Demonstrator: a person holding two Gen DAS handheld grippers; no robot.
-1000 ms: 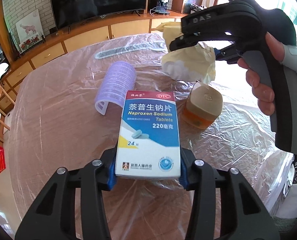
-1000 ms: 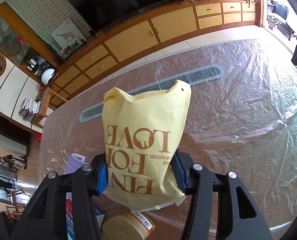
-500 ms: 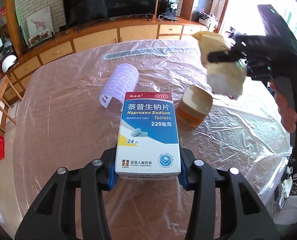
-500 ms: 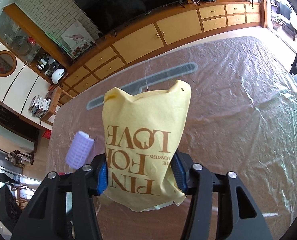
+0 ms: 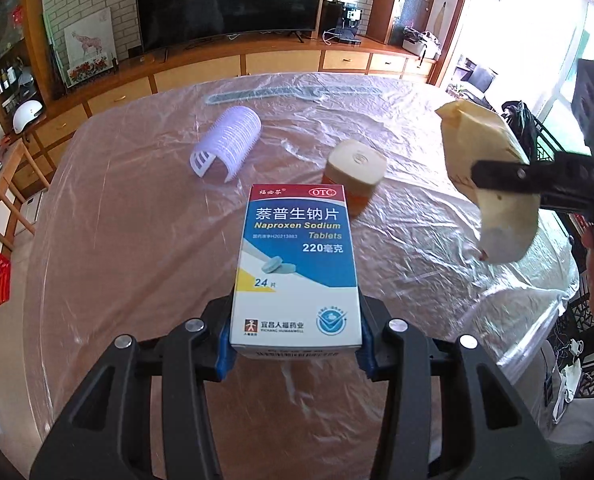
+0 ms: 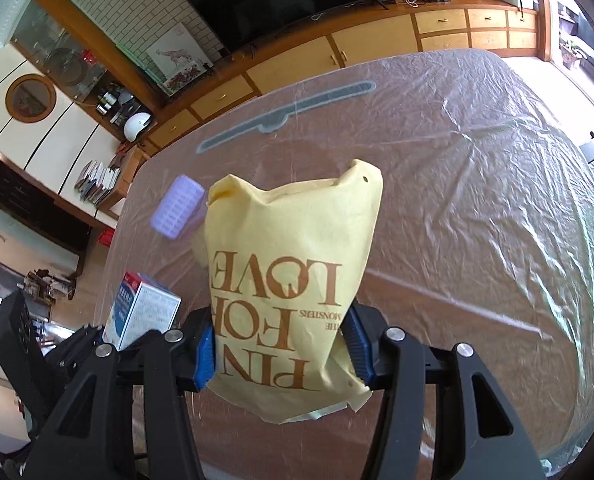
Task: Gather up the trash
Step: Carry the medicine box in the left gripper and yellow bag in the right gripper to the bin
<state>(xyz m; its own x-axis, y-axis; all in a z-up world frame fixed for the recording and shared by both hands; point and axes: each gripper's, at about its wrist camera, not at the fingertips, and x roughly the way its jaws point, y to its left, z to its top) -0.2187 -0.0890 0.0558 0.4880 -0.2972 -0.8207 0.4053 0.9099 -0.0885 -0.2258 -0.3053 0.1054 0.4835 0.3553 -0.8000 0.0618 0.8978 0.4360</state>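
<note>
Hair roller (image 5: 227, 142) on table (image 5: 117, 220), left of jar (image 5: 355, 172); comb (image 5: 293, 92) at far edge. Tablet box (image 5: 297, 272) raised in front of jar, paper bag (image 5: 491, 184) raised at right.

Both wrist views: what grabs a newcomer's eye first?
The blue-and-white Naproxen Sodium tablet box, clamped upright in the left gripper, fills the left wrist view. The yellow paper bag printed with brown lettering is pinched in the right gripper. On the plastic-covered table lie a lilac hair roller and an orange jar.
</note>
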